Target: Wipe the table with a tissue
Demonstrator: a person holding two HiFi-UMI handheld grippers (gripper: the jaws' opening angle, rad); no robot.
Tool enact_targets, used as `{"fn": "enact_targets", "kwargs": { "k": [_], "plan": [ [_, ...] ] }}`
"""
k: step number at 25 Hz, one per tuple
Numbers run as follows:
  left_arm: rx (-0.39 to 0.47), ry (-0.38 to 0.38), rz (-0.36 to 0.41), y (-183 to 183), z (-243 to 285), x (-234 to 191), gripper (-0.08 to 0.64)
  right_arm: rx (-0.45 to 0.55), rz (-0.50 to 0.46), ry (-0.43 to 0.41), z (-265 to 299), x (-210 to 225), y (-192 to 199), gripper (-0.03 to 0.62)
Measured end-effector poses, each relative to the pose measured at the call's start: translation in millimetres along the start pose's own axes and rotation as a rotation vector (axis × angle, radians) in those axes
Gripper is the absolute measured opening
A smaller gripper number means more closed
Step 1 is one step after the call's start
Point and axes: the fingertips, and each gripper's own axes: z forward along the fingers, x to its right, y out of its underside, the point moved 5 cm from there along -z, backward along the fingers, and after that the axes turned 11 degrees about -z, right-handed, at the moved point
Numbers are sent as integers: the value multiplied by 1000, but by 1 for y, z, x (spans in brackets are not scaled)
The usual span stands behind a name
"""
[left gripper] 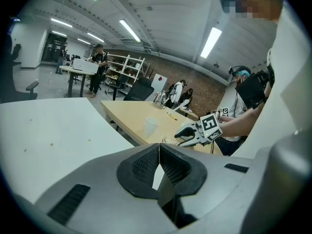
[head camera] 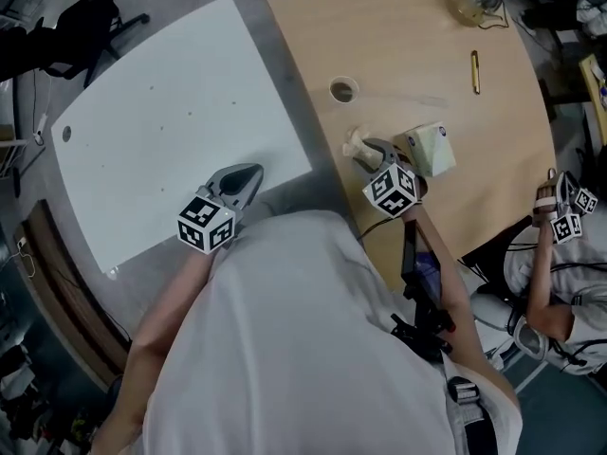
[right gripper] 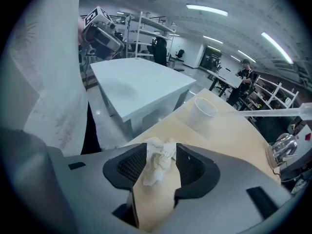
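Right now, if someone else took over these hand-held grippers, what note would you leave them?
Left hand-held gripper: shut, empty, at the white rectangular table's near edge.
Right hand-held gripper: open, jaws around the crumpled white tissue lying on the light wooden table.
Done: tissue reached.
Left: close on it, then wipe the table.
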Motion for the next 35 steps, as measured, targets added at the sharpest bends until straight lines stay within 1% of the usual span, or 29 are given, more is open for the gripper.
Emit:
{"fn": "enact_targets", "kwargs": {
  "k": [3,6,9,13,17,19,24,28,32,35],
  "plan": [
    [11,-23,-9,-2,-1,-1,8,-3,-40,-33,8,5,1,181],
    [19,-41,-11,-5,-1,-2,8,-26,-79,-72,18,11,4,203],
    [26,-61,-16,-7,-3,-3,8,-43,-89,-115,27,18,8,215],
    [37,-91,-25,-7,-7,-6,8,-58,-67,-194,38,22,11,224],
    [57,-117,-30,-9,-14,-9,8,-73,5,-271,47,21,12,222],
    [63,-126,-35,-9,-15,-8,8,-82,31,-292,48,21,13,222],
    [64,-133,-40,-9,-17,-9,8,-89,65,-298,48,22,12,216],
    [65,-130,-39,-9,-21,-11,8,-100,82,-286,45,17,10,167],
    [73,-117,-34,-12,-16,-12,8,-105,102,-251,44,20,17,127],
    [85,-105,-36,-11,-20,-15,8,-84,155,-201,40,22,18,114]
  ]
}}
